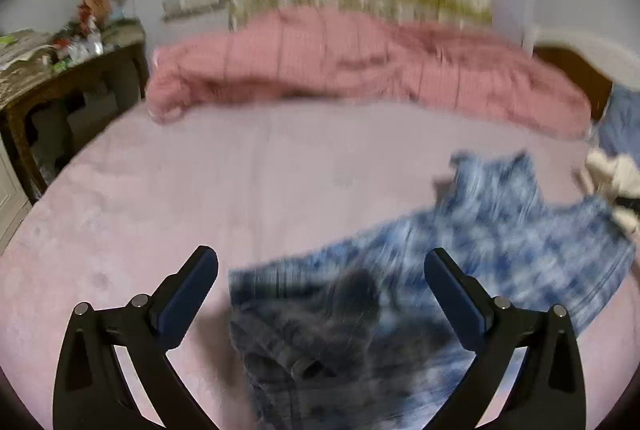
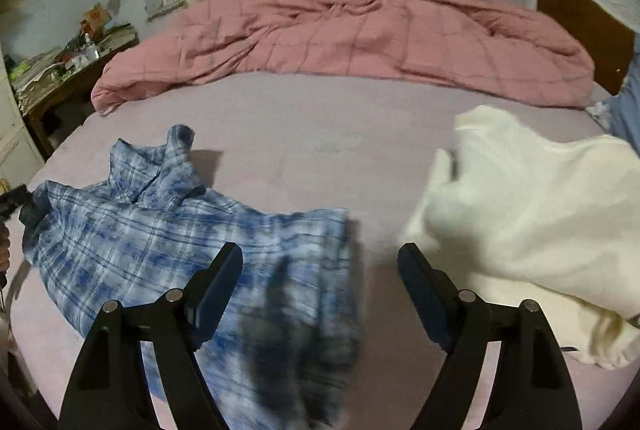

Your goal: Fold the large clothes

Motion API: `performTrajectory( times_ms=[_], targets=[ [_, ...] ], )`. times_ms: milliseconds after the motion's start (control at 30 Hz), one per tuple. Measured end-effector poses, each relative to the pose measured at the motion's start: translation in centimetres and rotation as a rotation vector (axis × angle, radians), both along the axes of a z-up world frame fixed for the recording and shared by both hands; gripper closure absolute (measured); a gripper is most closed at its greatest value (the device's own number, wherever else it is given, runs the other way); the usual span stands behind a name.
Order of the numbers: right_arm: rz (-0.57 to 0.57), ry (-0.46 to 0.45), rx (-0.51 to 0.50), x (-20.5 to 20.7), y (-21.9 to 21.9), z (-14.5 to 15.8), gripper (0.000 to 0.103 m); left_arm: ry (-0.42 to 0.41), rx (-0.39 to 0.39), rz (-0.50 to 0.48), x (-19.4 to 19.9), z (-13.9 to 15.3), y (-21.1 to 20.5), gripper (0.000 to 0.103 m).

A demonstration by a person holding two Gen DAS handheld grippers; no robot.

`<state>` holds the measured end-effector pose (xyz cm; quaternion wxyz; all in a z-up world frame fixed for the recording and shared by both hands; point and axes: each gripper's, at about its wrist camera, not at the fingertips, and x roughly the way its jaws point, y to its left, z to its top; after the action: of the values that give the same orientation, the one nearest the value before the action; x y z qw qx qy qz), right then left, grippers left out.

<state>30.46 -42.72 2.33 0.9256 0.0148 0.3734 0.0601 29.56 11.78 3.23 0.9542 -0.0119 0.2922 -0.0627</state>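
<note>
Two spread, empty grippers, left gripper [image 1: 320,262] and right gripper [image 2: 320,258], hover over the blue plaid shirt [image 2: 160,230], lying left of the cream garment [image 2: 540,210]. Soft, light, floppy cotton; I'd pinch collar or shoulder seams.

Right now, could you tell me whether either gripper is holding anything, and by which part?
Nothing is held: the left gripper and right gripper both hang open above the blue plaid shirt.
</note>
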Motion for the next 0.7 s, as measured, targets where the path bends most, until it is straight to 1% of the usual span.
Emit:
performTrajectory(
  times_ms=[67, 133, 167, 233, 267, 300, 333, 400, 433, 467, 500, 533, 567, 600, 633, 667, 700],
  targets=[
    [-0.010, 0.029, -0.011, 1.0, 1.1, -0.8, 0.020, -0.015, -0.026, -0.034, -0.3, 0.8, 0.0, 0.000],
    [-0.019, 0.059, -0.027, 2.2, 1.9, -2.0, 0.022, -0.011, 0.000, -0.014, -0.2, 0.9, 0.1, 0.000],
    [-0.026, 0.072, -0.037, 2.7, 2.1, -2.5, 0.027, -0.002, 0.017, 0.001, -0.1, 0.8, 0.1, 0.000],
    [-0.038, 0.103, -0.079, 3.3, 2.4, -3.6, 0.080, 0.038, 0.033, 0.009, 0.4, 0.0, 0.2, 0.000],
    [-0.052, 0.098, -0.093, 3.3, 2.4, -3.9, 0.082, 0.061, 0.028, 0.005, 0.5, -0.6, 0.3, 0.000],
    [-0.068, 0.053, -0.088, 2.9, 2.3, -3.6, 0.091, 0.075, 0.020, 0.000, 0.7, -1.0, 0.4, 0.000],
    [-0.078, -0.003, -0.073, 2.3, 2.2, -3.0, 0.095, 0.089, 0.011, -0.007, 0.8, -1.5, 0.5, 0.000],
    [-0.096, -0.110, -0.051, 1.1, 2.1, -1.6, 0.096, 0.103, 0.000, -0.013, 1.0, -2.3, 0.9, 0.000],
    [-0.107, -0.148, -0.061, 0.7, 2.2, -1.0, 0.096, 0.120, -0.024, -0.026, 1.3, -2.7, 1.0, 0.000],
    [-0.113, -0.166, -0.082, 0.7, 2.3, -0.6, 0.096, 0.141, -0.054, -0.031, 1.4, -2.9, 1.2, 0.000],
    [-0.115, -0.169, -0.114, 0.9, 2.7, -0.4, 0.096, 0.156, -0.089, -0.019, 1.6, -3.2, 1.5, 0.000],
    [-0.118, -0.165, -0.127, 1.2, 2.9, -0.4, 0.096, 0.148, -0.102, -0.002, 1.5, -3.3, 1.9, 0.000],
    [-0.125, -0.155, -0.136, 1.6, 3.0, -0.5, 0.096, 0.137, -0.094, 0.012, 1.4, -3.4, 1.8, 0.000],
    [-0.142, -0.132, -0.147, 2.1, 3.2, -1.1, 0.096, 0.134, -0.062, 0.033, 1.6, -3.6, 1.7, 0.000],
    [-0.154, -0.116, -0.155, 2.4, 3.1, -1.5, 0.096, 0.146, -0.014, 0.063, 2.1, -3.9, 1.6, 0.000],
    [-0.164, -0.104, -0.157, 2.7, 3.1, -2.1, 0.096, 0.152, 0.009, 0.078, 2.5, -4.2, 1.4, 0.004],
    [-0.174, -0.091, -0.160, 3.1, 3.2, -2.8, 0.096, 0.149, 0.026, 0.092, 2.8, -4.6, 1.5, 0.014]
  ],
)
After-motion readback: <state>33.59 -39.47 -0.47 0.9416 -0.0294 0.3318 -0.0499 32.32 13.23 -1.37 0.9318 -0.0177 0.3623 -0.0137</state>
